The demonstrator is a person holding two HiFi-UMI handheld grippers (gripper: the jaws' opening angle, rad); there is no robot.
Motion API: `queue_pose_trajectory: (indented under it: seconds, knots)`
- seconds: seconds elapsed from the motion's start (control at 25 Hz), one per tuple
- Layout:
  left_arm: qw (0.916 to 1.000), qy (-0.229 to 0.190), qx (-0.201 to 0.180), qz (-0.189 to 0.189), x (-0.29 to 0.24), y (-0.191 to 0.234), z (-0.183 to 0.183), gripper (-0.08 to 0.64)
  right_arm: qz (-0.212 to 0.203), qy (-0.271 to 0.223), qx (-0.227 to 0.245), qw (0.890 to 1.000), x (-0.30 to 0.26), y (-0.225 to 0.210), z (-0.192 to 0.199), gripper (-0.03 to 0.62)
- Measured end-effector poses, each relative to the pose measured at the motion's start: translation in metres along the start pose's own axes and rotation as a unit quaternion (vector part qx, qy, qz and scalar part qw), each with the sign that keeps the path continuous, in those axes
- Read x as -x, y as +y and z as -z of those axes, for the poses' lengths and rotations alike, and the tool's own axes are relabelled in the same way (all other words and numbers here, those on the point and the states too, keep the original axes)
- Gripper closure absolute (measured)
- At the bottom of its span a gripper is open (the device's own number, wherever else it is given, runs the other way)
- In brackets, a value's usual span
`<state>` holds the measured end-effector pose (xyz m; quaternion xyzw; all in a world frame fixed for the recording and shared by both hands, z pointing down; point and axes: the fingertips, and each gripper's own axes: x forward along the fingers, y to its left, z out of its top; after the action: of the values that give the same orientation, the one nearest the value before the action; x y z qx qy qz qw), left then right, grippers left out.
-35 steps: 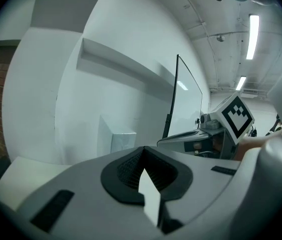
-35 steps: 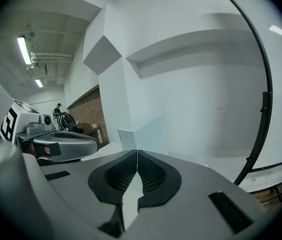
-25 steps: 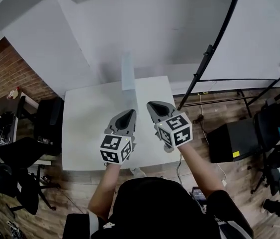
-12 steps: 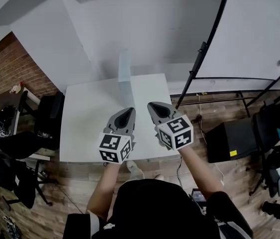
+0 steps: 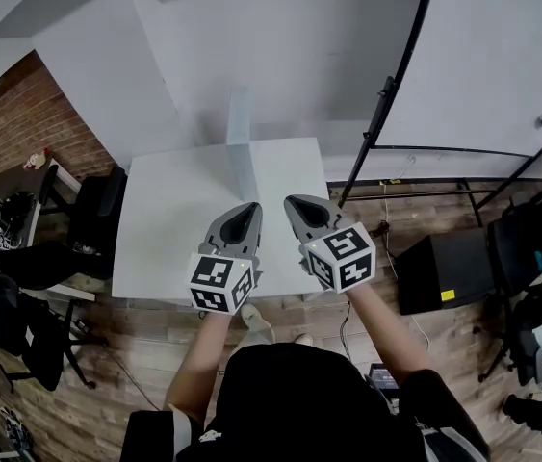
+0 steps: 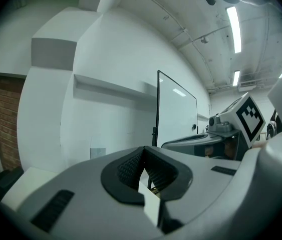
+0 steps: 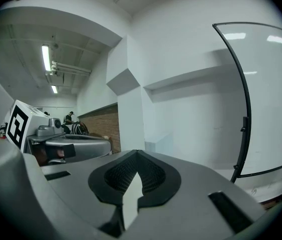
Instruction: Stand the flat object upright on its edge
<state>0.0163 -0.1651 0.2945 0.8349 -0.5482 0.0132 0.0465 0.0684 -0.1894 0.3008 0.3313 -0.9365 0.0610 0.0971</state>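
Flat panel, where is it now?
Head view: the flat panel stands upright near the white table's far edge, ahead of the left gripper and right gripper.

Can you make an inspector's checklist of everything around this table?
Surface: white table.
Job's things: pale flat panel standing upright at the table's far edge.
Clutter: nothing seen on the table.
Grippers: left hand-held gripper and right hand-held gripper both shut, empty, side by side over the near edge.
Cables: thin cable on the floor.
Surroundings: whiteboard on the right, brick wall and chair on the left, black box on the floor.
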Motion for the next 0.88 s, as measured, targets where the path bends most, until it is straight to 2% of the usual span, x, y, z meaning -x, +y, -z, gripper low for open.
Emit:
queue_pose_trajectory:
  seconds: [0.4, 0.88]
  knots:
    - [0.9997, -0.014, -0.02, -0.002, 0.006, -0.014, -0.009, 0.548, 0.0, -0.017, 0.014, 1.0, 0.02, 0.003, -0.003, 0.552]
    - [0.9996, -0.022, -0.018, -0.003, 0.011, -0.019, -0.011, 0.548, -0.002, -0.029, 0.015, 0.999, 0.025, 0.005, -0.004, 0.552]
